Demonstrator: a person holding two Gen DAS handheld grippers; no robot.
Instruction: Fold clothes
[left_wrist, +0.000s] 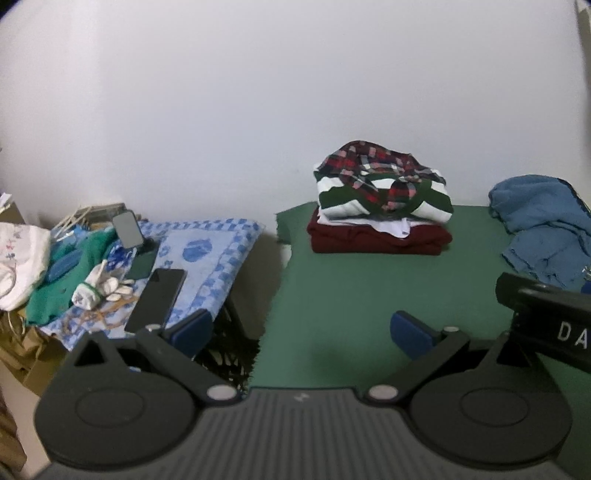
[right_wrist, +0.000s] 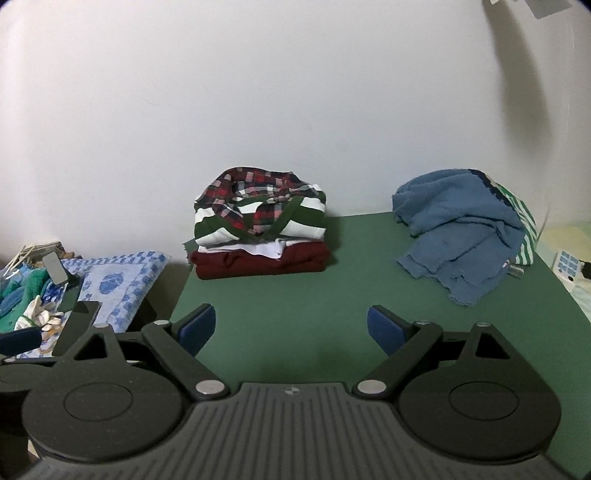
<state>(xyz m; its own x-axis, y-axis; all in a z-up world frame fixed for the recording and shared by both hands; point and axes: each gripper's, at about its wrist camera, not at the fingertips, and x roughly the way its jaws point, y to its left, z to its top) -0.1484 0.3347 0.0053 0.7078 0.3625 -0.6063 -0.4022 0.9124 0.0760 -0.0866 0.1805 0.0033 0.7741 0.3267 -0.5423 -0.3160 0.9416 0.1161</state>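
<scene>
A stack of folded clothes (left_wrist: 380, 206) (right_wrist: 260, 236) sits at the back of the green table (left_wrist: 351, 295) (right_wrist: 295, 295) against the wall: a plaid shirt on a green-and-white striped top, over white and dark red garments. A crumpled blue garment (left_wrist: 543, 229) (right_wrist: 461, 236) lies at the back right, over a green-striped cloth (right_wrist: 524, 236). My left gripper (left_wrist: 301, 328) is open and empty over the table's left edge. My right gripper (right_wrist: 291, 326) is open and empty above the table's front, well short of both piles.
A side surface to the left holds a blue patterned cloth (left_wrist: 207, 251) (right_wrist: 118, 280), two phones (left_wrist: 155, 299), white gloves (left_wrist: 98, 288) and green fabric (left_wrist: 66, 273). The right gripper's body (left_wrist: 546, 314) shows at the left view's right edge. A white wall stands behind.
</scene>
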